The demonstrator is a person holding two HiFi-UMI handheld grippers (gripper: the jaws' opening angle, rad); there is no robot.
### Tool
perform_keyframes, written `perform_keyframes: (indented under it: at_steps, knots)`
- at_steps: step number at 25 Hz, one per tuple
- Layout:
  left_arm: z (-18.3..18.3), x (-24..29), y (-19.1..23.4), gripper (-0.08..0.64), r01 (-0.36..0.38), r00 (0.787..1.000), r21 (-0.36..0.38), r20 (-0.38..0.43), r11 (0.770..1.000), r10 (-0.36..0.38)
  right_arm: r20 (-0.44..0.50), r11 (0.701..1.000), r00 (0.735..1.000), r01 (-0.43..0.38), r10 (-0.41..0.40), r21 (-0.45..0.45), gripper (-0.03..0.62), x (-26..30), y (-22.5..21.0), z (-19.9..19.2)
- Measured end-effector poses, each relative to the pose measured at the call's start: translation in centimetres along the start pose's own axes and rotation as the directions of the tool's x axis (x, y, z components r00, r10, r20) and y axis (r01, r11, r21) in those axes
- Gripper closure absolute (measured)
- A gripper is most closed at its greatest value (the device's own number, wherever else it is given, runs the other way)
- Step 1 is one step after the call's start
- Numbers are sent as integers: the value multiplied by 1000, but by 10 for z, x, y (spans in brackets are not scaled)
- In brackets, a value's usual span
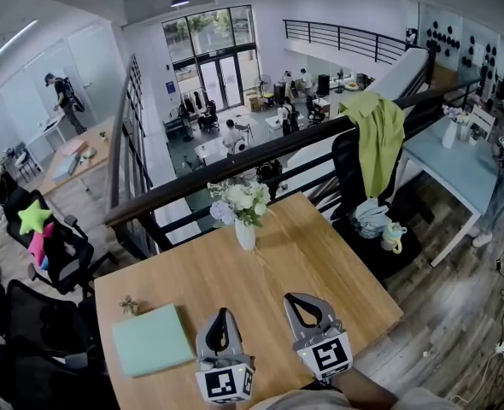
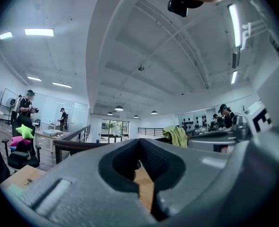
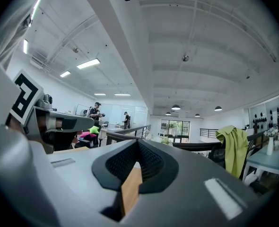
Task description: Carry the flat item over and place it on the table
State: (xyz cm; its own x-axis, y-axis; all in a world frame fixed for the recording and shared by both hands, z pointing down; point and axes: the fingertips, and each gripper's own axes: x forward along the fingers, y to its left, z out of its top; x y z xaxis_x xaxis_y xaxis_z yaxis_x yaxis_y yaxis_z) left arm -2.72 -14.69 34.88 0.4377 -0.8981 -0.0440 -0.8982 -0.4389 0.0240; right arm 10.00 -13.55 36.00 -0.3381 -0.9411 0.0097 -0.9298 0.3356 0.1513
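The mint-green flat pad (image 1: 152,339) lay at the near-left corner of the wooden table (image 1: 320,263), just left of the left gripper (image 1: 222,314). The right gripper (image 1: 300,300) sat farther right. Both were clenched and empty.

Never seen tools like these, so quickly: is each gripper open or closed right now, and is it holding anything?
Left gripper: closed, holding nothing.
Right gripper: closed, holding nothing.
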Motion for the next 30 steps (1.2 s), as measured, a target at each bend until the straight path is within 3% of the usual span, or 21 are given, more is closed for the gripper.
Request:
perform_keyframes:
  at_steps: [21, 30]
  knots:
    - [-11, 4, 0, 557, 19, 999, 3, -40, 1000, -19, -26, 998, 998, 64, -63, 20, 581, -6, -28, -9]
    - [-13, 4, 3, 557, 20, 999, -2, -45, 1000, -20, -29, 1000, 999, 30, -30, -6, 581, -4, -20, -5]
